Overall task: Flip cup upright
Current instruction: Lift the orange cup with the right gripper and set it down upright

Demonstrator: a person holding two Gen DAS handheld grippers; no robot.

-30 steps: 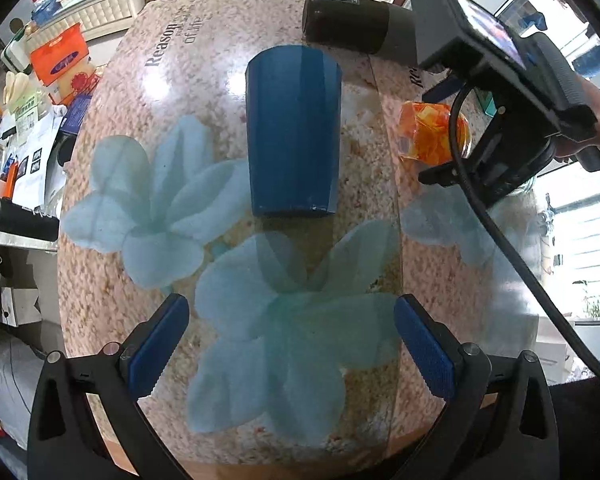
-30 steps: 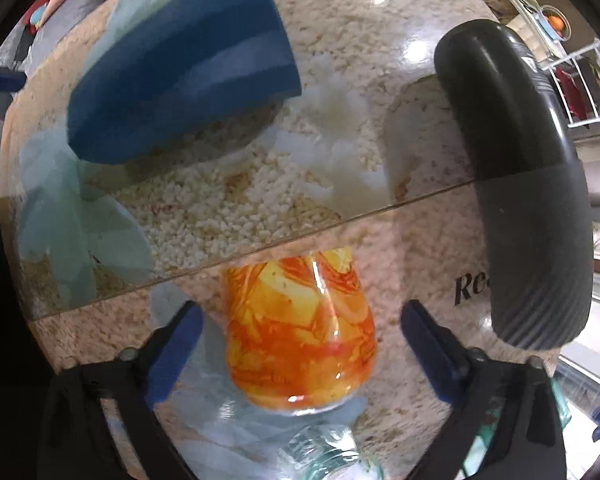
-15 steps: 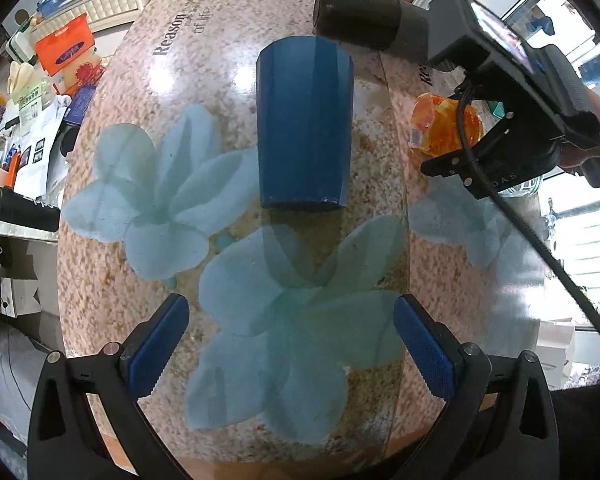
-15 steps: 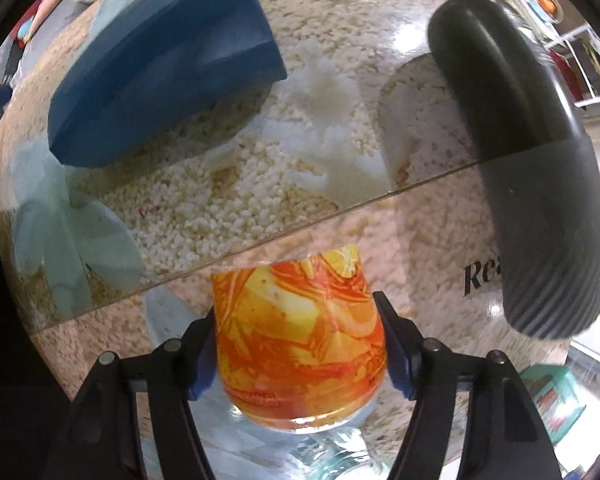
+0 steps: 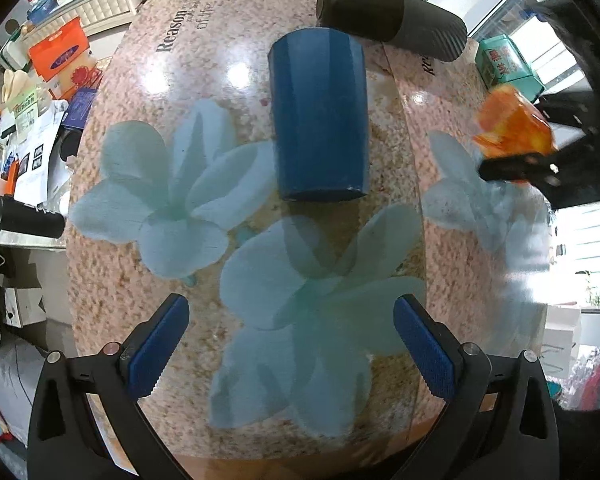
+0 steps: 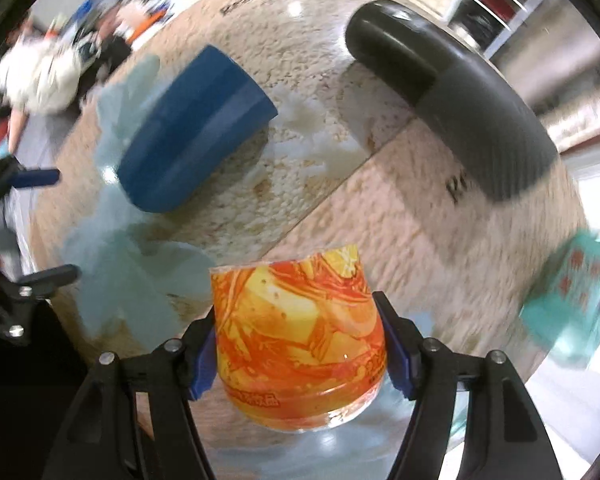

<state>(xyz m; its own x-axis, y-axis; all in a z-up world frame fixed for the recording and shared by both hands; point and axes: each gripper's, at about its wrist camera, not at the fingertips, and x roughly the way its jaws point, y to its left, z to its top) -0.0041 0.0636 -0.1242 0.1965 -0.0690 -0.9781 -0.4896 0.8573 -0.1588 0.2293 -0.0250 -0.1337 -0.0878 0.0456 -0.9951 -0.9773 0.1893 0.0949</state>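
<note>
An orange-and-yellow patterned cup (image 6: 300, 344) sits between the blue pads of my right gripper (image 6: 300, 352), which is shut on it and holds it tilted above the table. It also shows in the left wrist view (image 5: 512, 128) at the right edge, off the table. A blue cup (image 5: 320, 116) lies on its side on the flower-print table (image 5: 140, 272); it also shows in the right wrist view (image 6: 196, 132). My left gripper (image 5: 292, 352) is open and empty, hovering near the table's front, well short of the blue cup.
A dark cylindrical bottle (image 5: 392, 16) lies on its side at the table's far edge, behind the blue cup; it also shows in the right wrist view (image 6: 452, 120). A teal box (image 5: 504, 64) stands at the far right. Cluttered shelves and boxes (image 5: 56, 56) are left of the table.
My right gripper closed on the orange cup, then lifted and swung it away to the right. The left gripper drew back a little; the blue cup stayed put.
</note>
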